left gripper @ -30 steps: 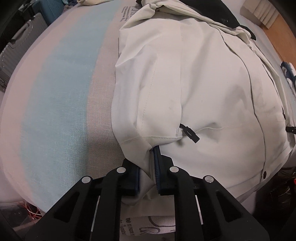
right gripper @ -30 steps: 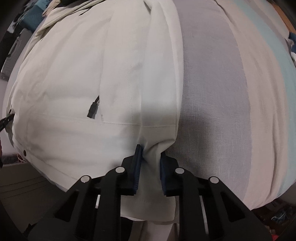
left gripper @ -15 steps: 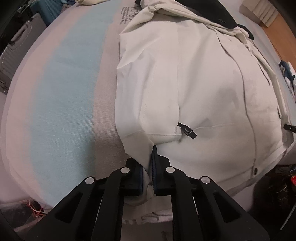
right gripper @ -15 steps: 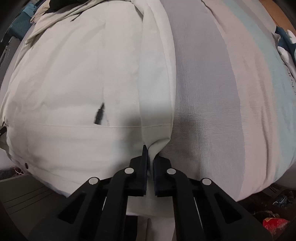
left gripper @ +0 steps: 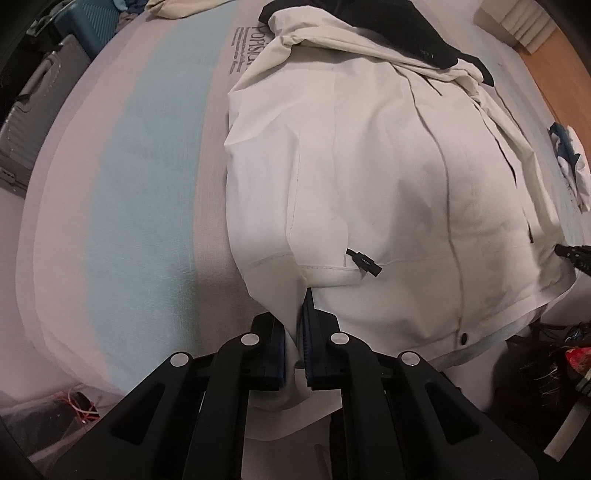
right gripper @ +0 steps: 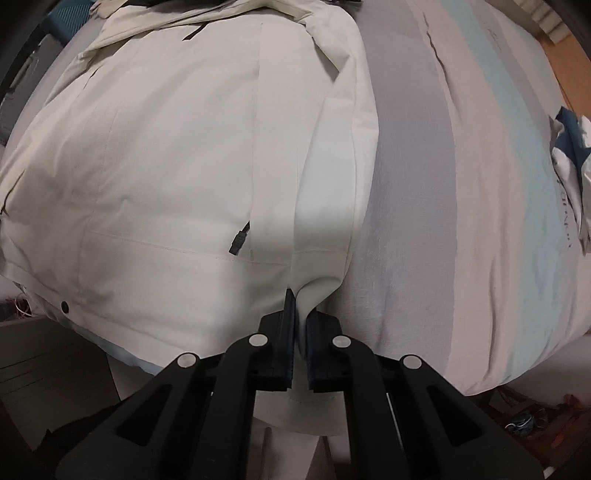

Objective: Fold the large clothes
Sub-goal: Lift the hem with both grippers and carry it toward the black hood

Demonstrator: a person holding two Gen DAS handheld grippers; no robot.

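Fingers (left gripper: 308, 332) of the left gripper (left gripper: 297, 343) are clamped on the hem of the jacket (left gripper: 369, 177), with a thin fold of white cloth pinched between the blue pads and the rest of the hem hanging below them over the edge of the bed (left gripper: 140, 184). Fingers (right gripper: 290, 325) of the right gripper (right gripper: 300, 332) are likewise closed on the hem at the jacket's other lower corner, cloth bunched between the pads.

Both grips take only a narrow bite close to the fingertips, so I judge a pull could slip a corner free and let that side drop. If one gripper lifts faster than the other, the fold would likely come out skewed. The folded-in sleeve sits loose on top and could slide or open as the hem rises. A zip pull (left gripper: 364, 262) at 1 o'clock from the left fingers might snag or bulk the fold.

From the left fingers the jacket spreads from 12 to 2 o'clock, its dark collar (left gripper: 369, 26) farthest off at 12. From the right fingers it spreads from 10 to 12 o'clock, and bare striped bed lies at 1 to 3.
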